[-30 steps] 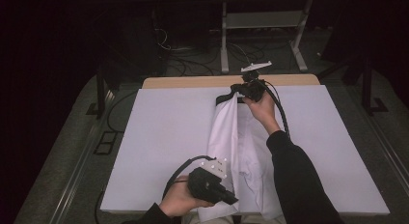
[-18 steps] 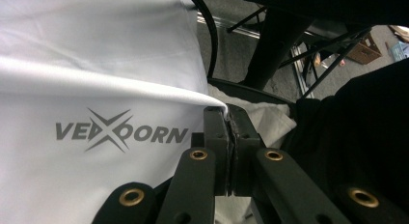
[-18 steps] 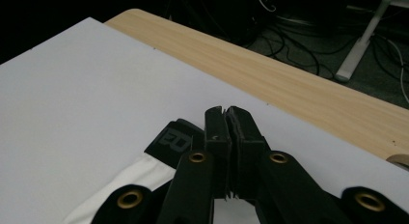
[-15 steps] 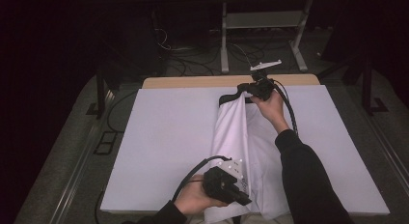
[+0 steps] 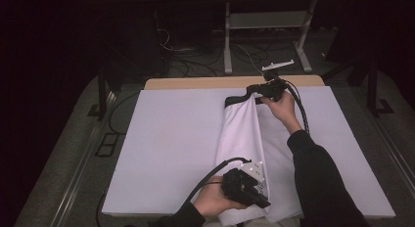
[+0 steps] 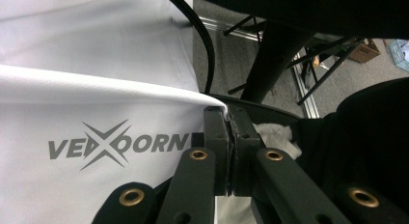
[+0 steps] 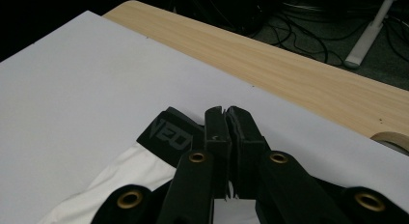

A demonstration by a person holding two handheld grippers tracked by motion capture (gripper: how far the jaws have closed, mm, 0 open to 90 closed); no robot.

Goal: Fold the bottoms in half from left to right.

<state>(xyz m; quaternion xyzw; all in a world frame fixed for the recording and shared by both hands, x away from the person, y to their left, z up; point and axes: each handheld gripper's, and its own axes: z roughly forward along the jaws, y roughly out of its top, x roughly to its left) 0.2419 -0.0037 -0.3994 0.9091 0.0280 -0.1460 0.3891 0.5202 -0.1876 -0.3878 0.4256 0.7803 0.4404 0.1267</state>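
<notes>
Where it lies on the white-covered desk (image 5: 166, 139), the white garment (image 5: 242, 139) runs lengthwise from the near edge to the far one, its black waistband (image 7: 170, 130) at the far end. The left gripper (image 5: 262, 202) has its fingers clenched on the smooth printed fabric's near end, the right gripper (image 5: 252, 90) on the waistband.

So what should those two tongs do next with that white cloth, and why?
Probably carry the lifted fold a little further to the right and lay it down. The left tongs and right tongs are each shut on an end of the white garment, one half is raised along its length, and the rest lies flat on the white mat.
</notes>
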